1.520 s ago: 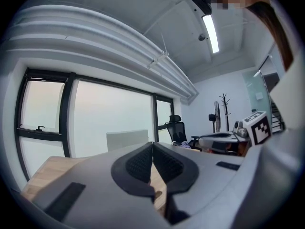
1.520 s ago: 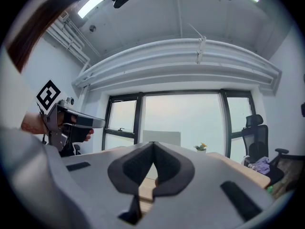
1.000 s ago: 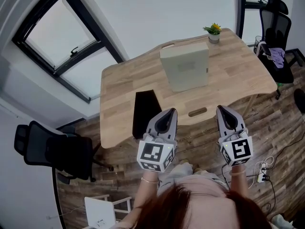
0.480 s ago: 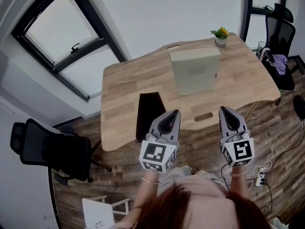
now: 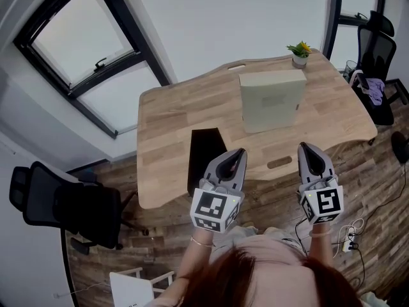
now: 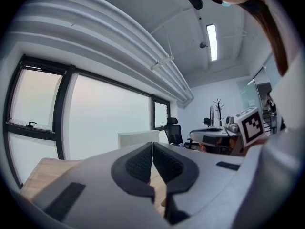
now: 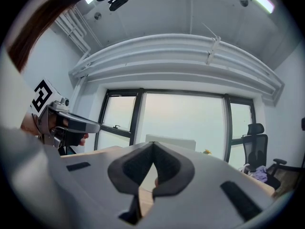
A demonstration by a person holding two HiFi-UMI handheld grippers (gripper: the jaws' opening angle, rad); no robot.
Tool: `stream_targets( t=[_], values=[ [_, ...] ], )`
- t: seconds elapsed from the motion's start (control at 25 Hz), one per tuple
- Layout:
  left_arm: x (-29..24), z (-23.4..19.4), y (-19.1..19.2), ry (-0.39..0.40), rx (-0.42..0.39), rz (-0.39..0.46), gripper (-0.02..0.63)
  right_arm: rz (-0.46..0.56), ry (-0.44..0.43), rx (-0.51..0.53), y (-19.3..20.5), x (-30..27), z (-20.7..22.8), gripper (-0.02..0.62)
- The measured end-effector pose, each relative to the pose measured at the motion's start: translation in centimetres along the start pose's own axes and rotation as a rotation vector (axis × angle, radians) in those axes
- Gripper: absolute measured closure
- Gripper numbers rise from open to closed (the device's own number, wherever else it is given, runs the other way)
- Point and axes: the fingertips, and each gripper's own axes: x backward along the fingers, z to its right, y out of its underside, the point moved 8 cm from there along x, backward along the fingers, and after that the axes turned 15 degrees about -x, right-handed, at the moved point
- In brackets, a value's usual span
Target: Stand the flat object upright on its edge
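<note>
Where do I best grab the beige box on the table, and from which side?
Likely the top edge, from above. The beige box stands upright on the table, broad face towards you, so front-to-back is its narrowest span. Open the right tool first; it is shut.

The person is wearing a pale pink top [image 5: 268,242], showing just ahead of the reddish-brown hair [image 5: 255,280]. A thin bracelet [image 5: 199,241] is circling the left wrist, also just ahead of the hair. Farther from the hair, the left gripper [image 5: 239,153] and the right gripper [image 5: 305,146] are both showing smooth light-grey shells tapering to rounded tips, with dark oval hollows on top. Each is carrying a white marker cube [image 5: 214,210] printed with black square patterns, at the end nearest the hair. Seen close, the jaws are wearing black, finely textured pads [image 6: 141,162], and black rectangular slots [image 6: 64,199] are sitting in the grey shell.
</note>
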Motion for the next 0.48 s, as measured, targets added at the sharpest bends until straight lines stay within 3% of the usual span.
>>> stream_targets(
  t=[0.48],
  values=[
    [0.1, -1.7, 1.5, 0.06, 0.029, 0.021, 0.595, -0.014, 0.069, 0.005, 0.8, 0.2, -1.7, 0.596]
  ],
)
